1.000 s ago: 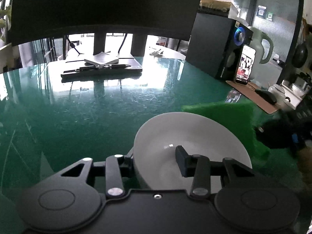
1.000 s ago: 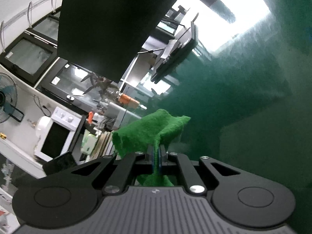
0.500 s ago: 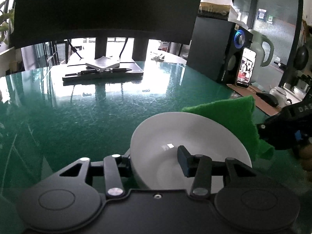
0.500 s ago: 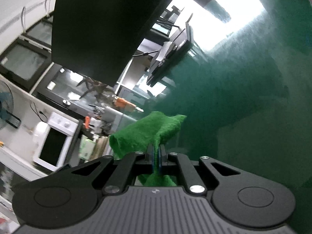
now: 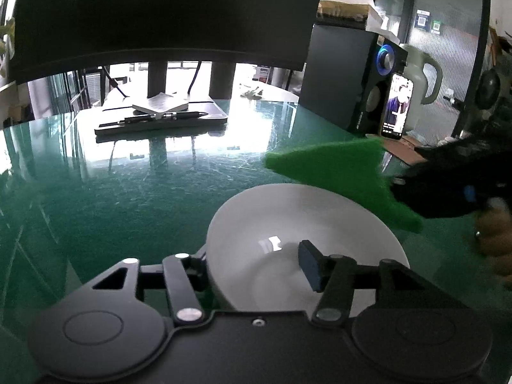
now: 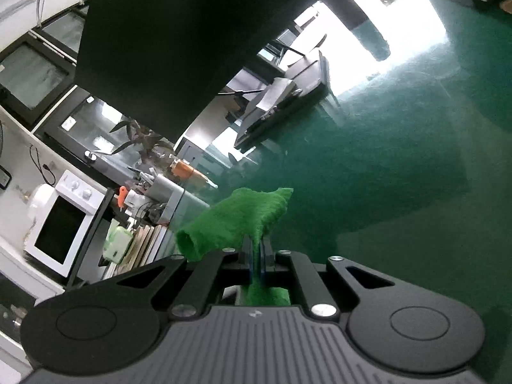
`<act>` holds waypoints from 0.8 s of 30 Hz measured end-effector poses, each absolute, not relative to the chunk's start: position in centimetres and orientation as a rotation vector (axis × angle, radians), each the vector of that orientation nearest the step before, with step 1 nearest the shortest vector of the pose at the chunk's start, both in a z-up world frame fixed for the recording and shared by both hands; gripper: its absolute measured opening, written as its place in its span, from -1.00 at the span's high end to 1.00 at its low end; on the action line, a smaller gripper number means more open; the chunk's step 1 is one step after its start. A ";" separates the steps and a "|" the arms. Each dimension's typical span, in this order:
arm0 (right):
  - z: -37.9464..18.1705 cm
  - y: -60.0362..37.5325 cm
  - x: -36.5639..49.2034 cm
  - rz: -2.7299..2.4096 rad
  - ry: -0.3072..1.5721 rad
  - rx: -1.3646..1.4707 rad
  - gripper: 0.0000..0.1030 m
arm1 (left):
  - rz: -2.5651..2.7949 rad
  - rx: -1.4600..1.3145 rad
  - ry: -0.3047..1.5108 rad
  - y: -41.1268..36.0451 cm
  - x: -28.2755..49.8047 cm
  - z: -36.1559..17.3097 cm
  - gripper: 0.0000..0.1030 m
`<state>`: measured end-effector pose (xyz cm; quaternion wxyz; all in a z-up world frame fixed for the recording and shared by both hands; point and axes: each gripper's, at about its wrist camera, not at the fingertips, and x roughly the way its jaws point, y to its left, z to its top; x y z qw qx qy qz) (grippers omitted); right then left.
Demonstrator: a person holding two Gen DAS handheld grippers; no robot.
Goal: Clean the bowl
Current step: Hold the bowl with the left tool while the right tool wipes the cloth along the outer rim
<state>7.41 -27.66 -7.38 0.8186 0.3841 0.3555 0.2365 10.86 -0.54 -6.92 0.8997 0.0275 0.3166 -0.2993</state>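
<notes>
Bowl [image 5: 288, 224]: white, empty-looking, at the near middle of the green surface [image 5: 128, 192]; resting there or lifted slightly, hard to tell. Straddled at its left wall by the left tool [image 5: 252, 265], one finger outside, the other inside the hollow, jaws well apart and apparently not pinching the wall. Just above the far right rim, a green scourer [image 5: 345, 172], clamped tight at its near end by the right tool [image 6: 256, 249], with the free end flopping forward and curling. No contact visible yet between scourer and bowl. Likely troubles from here: with no firm hold on the wall, a sideways scrub could probably push the bowl across the glossy surface or spin it off the inner finger; too hard a press on the far rim could tip it towards the left tool; held only by one edge, the limp scourer may fold over and wipe with little of its face, or drag out of the jaws; a wide sweep to the right could reach the phone [image 5: 396, 105] propped against the speaker [image 5: 352, 73]. By count: one bowl, one scourer, two tools, one phone, one speaker, one kettle [image 5: 422, 76], one monitor [image 5: 160, 16].
</notes>
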 end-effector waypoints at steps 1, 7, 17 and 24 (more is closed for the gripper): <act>-7.3 -27.9 6.9 0.514 0.753 0.815 0.88 | -0.619 0.056 0.655 -0.6 10.9 -6.9 -0.03; -7.2 -26.8 9.6 0.504 0.759 0.789 0.88 | -0.615 0.049 0.656 -0.6 11.0 -6.9 -0.03; -7.8 -27.9 8.4 0.506 0.760 0.837 0.89 | -0.615 0.055 0.656 -0.7 11.0 -6.9 -0.06; -8.1 -28.1 8.4 0.500 0.766 0.844 0.88 | -0.616 0.043 0.658 -0.9 11.3 -6.9 -0.05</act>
